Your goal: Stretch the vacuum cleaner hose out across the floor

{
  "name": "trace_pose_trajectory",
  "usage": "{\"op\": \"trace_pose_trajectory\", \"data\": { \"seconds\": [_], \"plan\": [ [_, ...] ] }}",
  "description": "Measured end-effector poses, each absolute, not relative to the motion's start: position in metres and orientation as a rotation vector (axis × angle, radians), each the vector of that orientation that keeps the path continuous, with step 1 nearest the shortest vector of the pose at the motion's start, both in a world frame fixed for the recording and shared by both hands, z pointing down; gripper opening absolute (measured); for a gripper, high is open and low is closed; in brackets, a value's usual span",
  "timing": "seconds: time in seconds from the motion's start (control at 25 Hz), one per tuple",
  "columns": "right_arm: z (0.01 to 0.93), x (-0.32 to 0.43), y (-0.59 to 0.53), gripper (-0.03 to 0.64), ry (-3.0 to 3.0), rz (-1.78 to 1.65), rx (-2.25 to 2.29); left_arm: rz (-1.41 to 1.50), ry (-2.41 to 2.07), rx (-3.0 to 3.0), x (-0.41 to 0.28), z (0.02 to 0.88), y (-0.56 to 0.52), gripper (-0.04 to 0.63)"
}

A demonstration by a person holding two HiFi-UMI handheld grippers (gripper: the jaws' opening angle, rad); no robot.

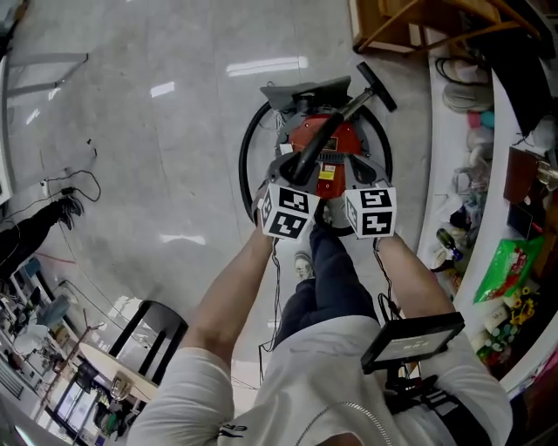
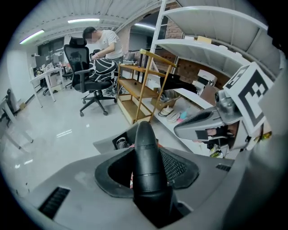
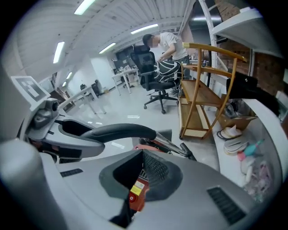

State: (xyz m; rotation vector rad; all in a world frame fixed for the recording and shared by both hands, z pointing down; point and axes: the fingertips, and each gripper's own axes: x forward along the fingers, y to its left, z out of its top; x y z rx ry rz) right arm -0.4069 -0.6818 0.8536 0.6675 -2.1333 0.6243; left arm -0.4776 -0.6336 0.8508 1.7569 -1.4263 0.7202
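The vacuum cleaner hose [image 1: 244, 152] lies curled round the red vacuum cleaner [image 1: 327, 139]. The left gripper [image 1: 292, 179] squeezes its black handle [image 2: 146, 152]. The right gripper [image 3: 139, 179] is pinched together, empty. All the pulling is left to do.

Open floor on your left, clutter on your right.
The floor [image 1: 157, 113] lies bare toward its far-left edge; the vacuum cleaner [image 1: 347, 144] sits straight ahead, and a wooden rack [image 1: 397, 22] and white shelves [image 1: 445, 174] wall its right edge.
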Motion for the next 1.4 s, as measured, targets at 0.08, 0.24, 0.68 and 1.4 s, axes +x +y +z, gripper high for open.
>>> {"op": "trace_pose_trajectory", "data": {
  "seconds": [0.08, 0.24, 0.68, 1.4],
  "plan": [
    [0.853, -0.397, -0.687, 0.002, -2.117, 0.604, 0.685, 0.723, -1.415, 1.774, -0.467, 0.842, -0.632, 0.170],
    [0.856, -0.384, -0.687, 0.002, -2.097, 0.544, 0.680, 0.718, -1.388, 1.803, -0.446, 0.827, -0.625, 0.169],
    [0.872, -0.365, -0.686, 0.107, -2.090, 0.312, 0.653, 0.739, -1.319, 1.890, -0.408, 0.802, -0.621, 0.170],
    [0.852, -0.376, -0.687, 0.172, -2.179, -0.373, 0.349, 0.777, -1.142, 2.063, -0.388, 0.770, -0.605, 0.170]
  ]
}}
